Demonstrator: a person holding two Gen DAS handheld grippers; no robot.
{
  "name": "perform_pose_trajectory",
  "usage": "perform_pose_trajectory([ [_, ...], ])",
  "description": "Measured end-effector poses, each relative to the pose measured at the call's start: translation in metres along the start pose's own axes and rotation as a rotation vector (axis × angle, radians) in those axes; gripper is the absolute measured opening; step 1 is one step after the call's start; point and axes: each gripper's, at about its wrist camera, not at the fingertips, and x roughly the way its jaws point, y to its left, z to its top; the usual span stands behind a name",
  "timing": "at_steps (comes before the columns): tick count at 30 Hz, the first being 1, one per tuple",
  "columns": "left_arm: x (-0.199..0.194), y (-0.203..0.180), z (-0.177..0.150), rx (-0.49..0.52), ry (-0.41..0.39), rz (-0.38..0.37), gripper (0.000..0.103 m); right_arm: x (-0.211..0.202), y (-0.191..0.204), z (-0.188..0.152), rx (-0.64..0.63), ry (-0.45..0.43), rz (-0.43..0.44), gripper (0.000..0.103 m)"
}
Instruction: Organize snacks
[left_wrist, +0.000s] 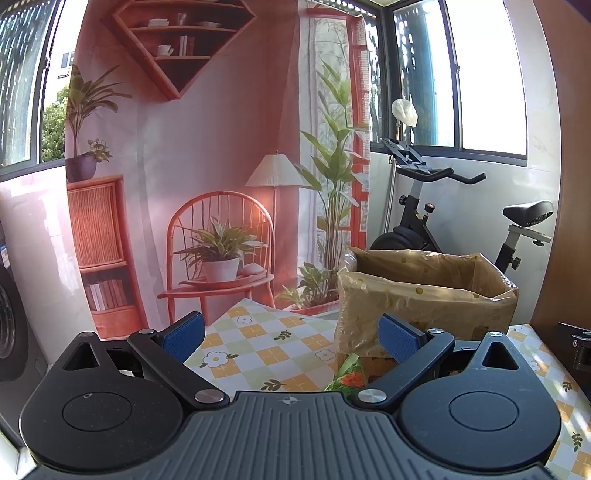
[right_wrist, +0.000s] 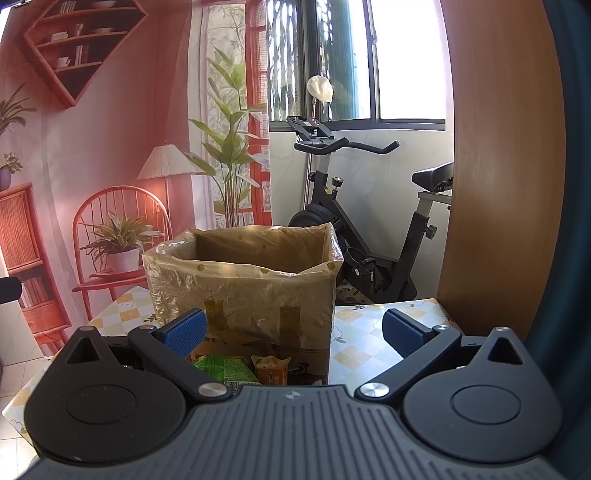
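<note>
Left gripper (left_wrist: 293, 338): fingers wide, empty | right gripper (right_wrist: 293, 334): fingers wide, empty | snack packets (right_wrist: 236, 371): on counter (right_wrist: 364, 334), touching box (right_wrist: 243, 291) front | likely light, crinkly, crushable; pinch sealed edge.

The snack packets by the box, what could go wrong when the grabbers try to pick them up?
The green packet and orange packet lie right against the box, so a finger of the open right gripper might bump the box instead. They also lie side by side, so it may pinch both together. The plastic liner sits loosely over the rim and could snag a packet being dropped in.
</note>
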Motion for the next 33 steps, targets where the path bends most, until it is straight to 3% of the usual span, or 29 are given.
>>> perform_pose_trajectory([
  [7, 0.007, 0.007, -0.009, -0.084, -0.031, -0.063, 0.101, 0.003, -0.002, -0.004, 0.008, -0.029, 0.011, 0.103],
  [11, 0.021, 0.006, -0.021, -0.087, -0.016, -0.058, 0.101, 0.013, -0.007, -0.016, 0.02, -0.05, 0.021, 0.103],
  [14, 0.035, 0.008, -0.027, -0.088, 0.04, -0.053, 0.101, 0.026, -0.009, -0.023, 0.018, 0.003, 0.012, 0.103],
  [23, 0.061, 0.021, -0.038, -0.126, 0.11, -0.047, 0.102, 0.054, -0.017, -0.045, 0.049, 0.094, 0.006, 0.103],
  [27, 0.071, 0.025, -0.044, -0.127, 0.106, -0.061, 0.102, 0.062, -0.017, -0.053, 0.046, 0.112, 0.004, 0.103],
  [33, 0.072, 0.021, -0.054, -0.047, 0.068, -0.11, 0.102, 0.071, -0.017, -0.064, 0.039, 0.131, 0.003, 0.103],
])
